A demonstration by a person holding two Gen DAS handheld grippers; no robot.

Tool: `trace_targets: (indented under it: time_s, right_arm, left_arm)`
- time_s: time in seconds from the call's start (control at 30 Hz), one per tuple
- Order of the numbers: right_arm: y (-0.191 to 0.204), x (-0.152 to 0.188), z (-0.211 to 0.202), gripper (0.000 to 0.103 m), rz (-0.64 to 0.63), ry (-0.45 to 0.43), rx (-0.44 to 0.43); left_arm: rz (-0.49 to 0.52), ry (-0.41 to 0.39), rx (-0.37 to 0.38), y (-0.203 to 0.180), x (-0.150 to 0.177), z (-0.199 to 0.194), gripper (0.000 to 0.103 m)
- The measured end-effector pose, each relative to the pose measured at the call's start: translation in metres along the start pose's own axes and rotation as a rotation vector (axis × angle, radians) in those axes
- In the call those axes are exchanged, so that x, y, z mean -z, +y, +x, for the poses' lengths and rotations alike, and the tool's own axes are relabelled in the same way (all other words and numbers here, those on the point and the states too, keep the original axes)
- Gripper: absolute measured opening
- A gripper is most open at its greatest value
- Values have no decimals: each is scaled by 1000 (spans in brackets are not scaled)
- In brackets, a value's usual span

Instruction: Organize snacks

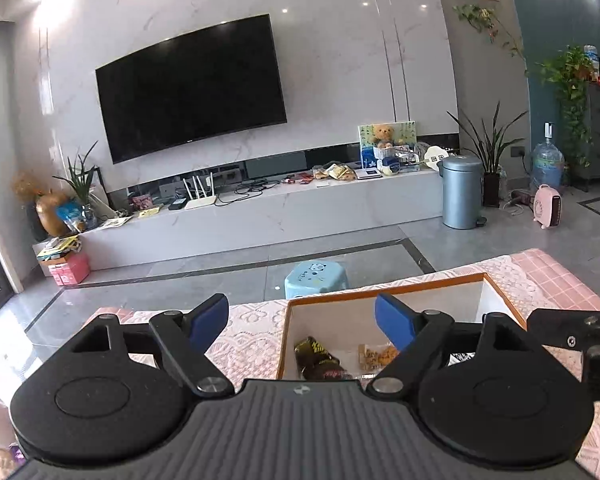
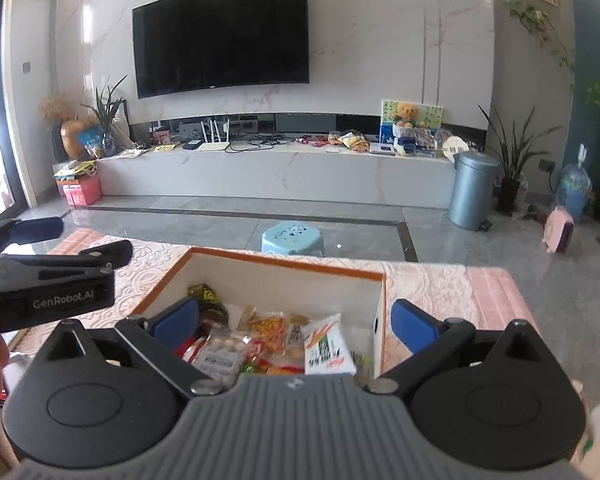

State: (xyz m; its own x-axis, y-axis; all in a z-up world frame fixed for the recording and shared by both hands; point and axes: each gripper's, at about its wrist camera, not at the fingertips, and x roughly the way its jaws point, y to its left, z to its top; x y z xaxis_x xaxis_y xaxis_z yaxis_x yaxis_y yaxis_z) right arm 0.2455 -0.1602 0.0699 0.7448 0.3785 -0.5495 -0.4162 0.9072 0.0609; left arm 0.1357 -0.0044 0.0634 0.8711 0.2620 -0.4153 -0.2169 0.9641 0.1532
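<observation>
Two grippers over box (image 2: pixel 284 276) | left gripper (image 1: pixel 302 318): jaws wide apart, nothing held | right gripper (image 2: pixel 296 320): jaws wide apart, nothing held | snacks (image 2: pixel 260 340) piled inside box on pink table (image 2: pixel 488 284)

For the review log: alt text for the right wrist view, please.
Open right tongs hover, empty, over an orange-rimmed box filled with snack packets on a pink lace tablecloth. The left tongs show at left; a television hangs beyond.
</observation>
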Motion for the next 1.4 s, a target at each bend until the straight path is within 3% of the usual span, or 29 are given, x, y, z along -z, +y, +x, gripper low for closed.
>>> trace_targets:
  time_s: [0.2,0.37,0.5,0.57,0.7,0.87,1.17,1.4]
  right_arm:
    - [15,19,-35,100,1,-27,95]
    - [22,43,-61,100,13,-70,81]
    - [22,63,-70,100,64,-74,80]
    - [22,71,-70,100,87,-73,97]
    - [23,87,-66,100,122,-57,133]
    - [26,101,-56,100,92,-39,126]
    - [16,118,-30,100,186,42,129]
    - [18,125,-18,100,173,68,126]
  left_arm:
    - [-10,-17,13,-1,17,-26,99]
    - [-98,22,58,13,35,-34,100]
    - [-90,28,-8,17,52,-38,100]
    - [-67,43,-33,15,57,-36,100]
    - [-74,83,5,11,63,-36,100]
    - [-90,119,18,8,75,-33,100]
    - [-120,186,20,8,97,-25,100]
    - [-111,221,28,4,100,-20,100]
